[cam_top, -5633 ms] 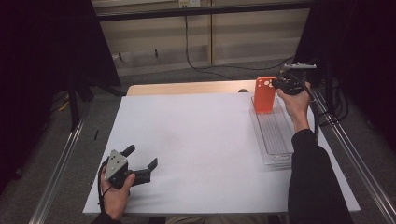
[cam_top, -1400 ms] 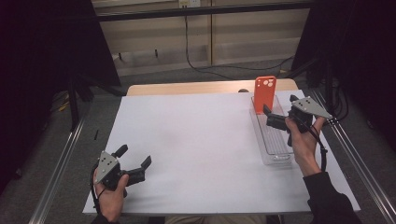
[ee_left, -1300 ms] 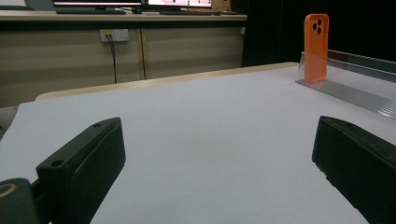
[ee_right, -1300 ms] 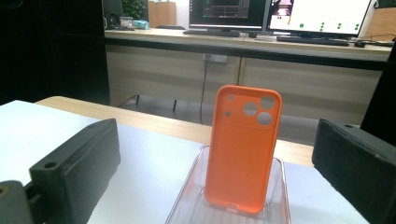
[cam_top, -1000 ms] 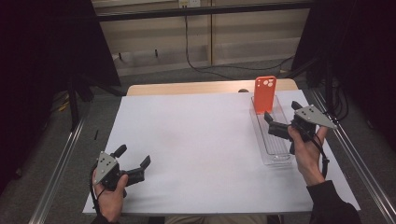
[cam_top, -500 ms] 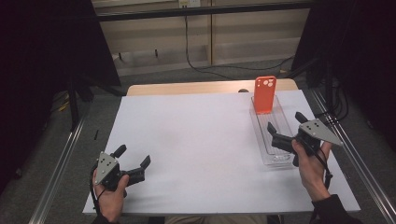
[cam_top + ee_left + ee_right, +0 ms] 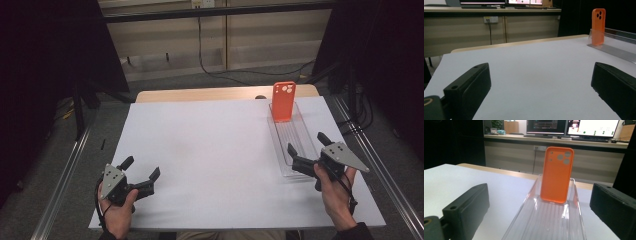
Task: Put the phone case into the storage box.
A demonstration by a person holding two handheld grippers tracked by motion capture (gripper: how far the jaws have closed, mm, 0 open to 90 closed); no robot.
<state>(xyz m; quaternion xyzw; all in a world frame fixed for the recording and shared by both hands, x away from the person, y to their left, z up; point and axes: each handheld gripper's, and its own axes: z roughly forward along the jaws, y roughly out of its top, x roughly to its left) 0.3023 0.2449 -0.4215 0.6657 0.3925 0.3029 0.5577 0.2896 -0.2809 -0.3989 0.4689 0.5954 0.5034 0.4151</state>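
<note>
An orange phone case (image 7: 283,101) stands upright at the far end of a clear plastic tray (image 7: 295,150) on the right of the white table. My right gripper (image 7: 306,142) is open at the tray's near end, a tray's length short of the case, with nothing between its jaws. In the right gripper view the case (image 7: 556,178) stands straight ahead inside the ribbed tray (image 7: 549,222), seen between the open gripper (image 7: 539,192). My left gripper (image 7: 142,166) rests open near the table's front left corner. In the left gripper view the case (image 7: 598,26) is far off to the right.
The white table top (image 7: 210,145) lies bare between the two grippers. A wooden strip (image 7: 200,94) runs along its far edge. Metal rails (image 7: 65,175) flank the table on both sides. Desks with monitors (image 7: 546,126) stand beyond.
My right gripper left the phone case at the tray's far end and drew back to the near end, open. The case stays upright. The left gripper barely shifted.
</note>
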